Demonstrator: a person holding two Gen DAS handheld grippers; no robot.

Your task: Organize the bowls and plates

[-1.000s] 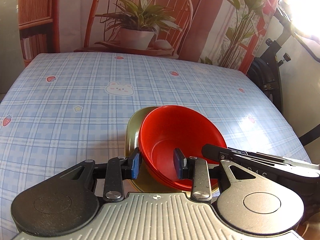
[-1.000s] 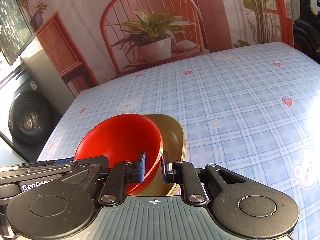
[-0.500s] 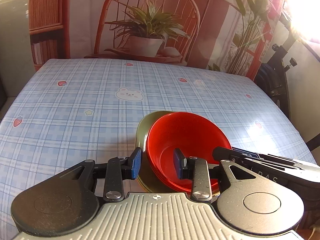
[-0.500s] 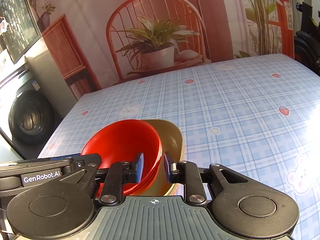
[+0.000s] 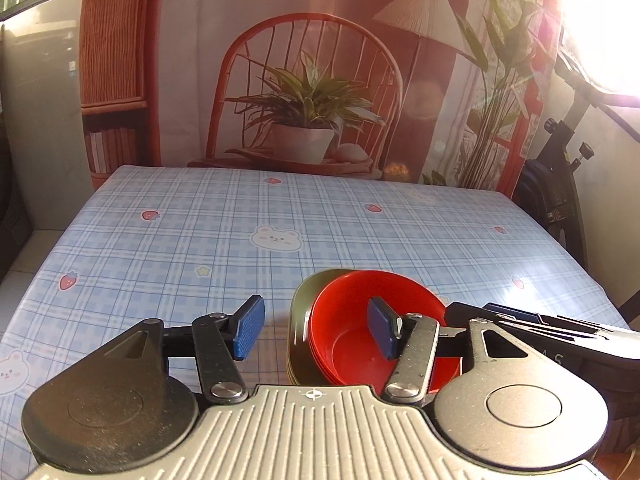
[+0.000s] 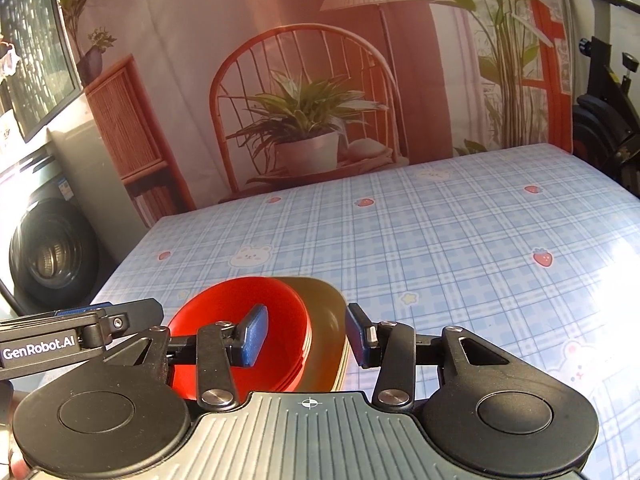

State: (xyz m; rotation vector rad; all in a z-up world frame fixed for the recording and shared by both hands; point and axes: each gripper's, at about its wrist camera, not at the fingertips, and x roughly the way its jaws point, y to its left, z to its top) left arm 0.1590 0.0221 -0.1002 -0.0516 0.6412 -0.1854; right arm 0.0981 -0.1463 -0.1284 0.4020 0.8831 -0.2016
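1. Sitting near the front edge of the table [image 5: 168,240], a stack of red bowls [image 5: 360,344] rests nested inside an olive-green dish [image 5: 298,320]; in the right wrist view the same red bowls [image 6: 224,316] lie left of the olive dish's [image 6: 324,328] exposed inner wall.
2. Layered rims show at the red stack's edge, so it holds several bowls; their exact count I cannot tell.
3. The left gripper [image 5: 316,330] has its jaws spread wide, one blue pad over the tablecloth left of the dish, the other above the red bowl's hollow, gripping nothing.
4. The right gripper [image 6: 306,334] is likewise spread apart, straddling the stack's right side: one pad over the red bowl, the other just outside the olive rim.
5. A blue plaid cloth with bears and strawberries covers the table.
6. Behind hangs a printed backdrop [image 5: 312,80] showing a red chair, potted plant and lamp.
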